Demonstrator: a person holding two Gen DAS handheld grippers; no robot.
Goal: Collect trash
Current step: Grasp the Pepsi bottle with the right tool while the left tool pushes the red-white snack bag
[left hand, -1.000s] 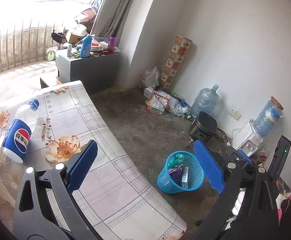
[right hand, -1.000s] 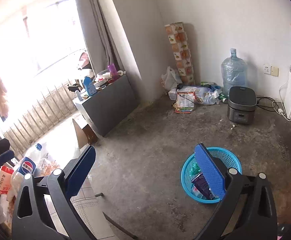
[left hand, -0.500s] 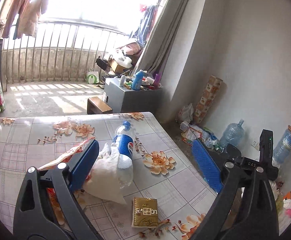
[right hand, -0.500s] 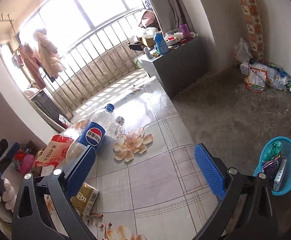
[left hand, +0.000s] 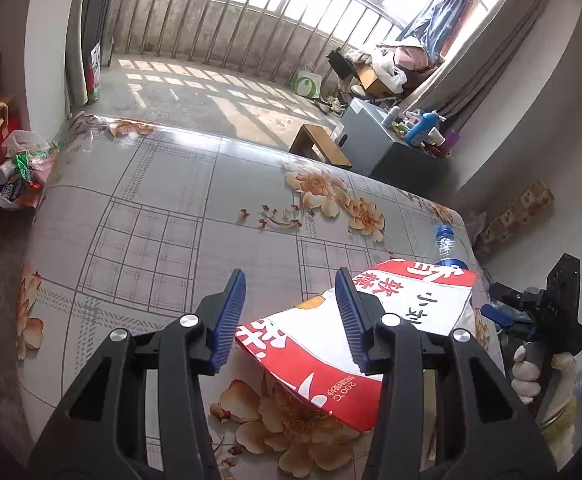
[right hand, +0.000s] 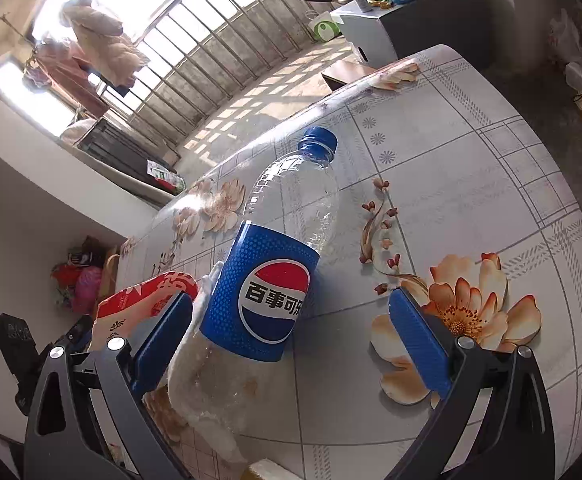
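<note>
Trash on the desk, and both tools are lined up on it. Your left tool has just been closing its jaws; they stand about half apart, with the near corner of the red-and-white snack bag in the gap and the right pad over its top face. I see no pinch yet, so count it as not gripping. Bring that corner squarely between the pads before you squeeze: the bag is flat and slick-looking, and I'd guess a bite on the very edge will slip. Tip the tool lower so one pad can slide under the film.

Your right tool is spread wide, straddling the Pepsi bottle, which lies on its side with its blue cap pointing away from the tool. The left pad sits close to the label, the right pad well clear of it. Centre the tool over the label band, where the body looks stiffest, then close. A crumpled white wrapper lies under the bottle's base, nearest you; watch it doesn't get dragged along or knocked off the desk.
</note>
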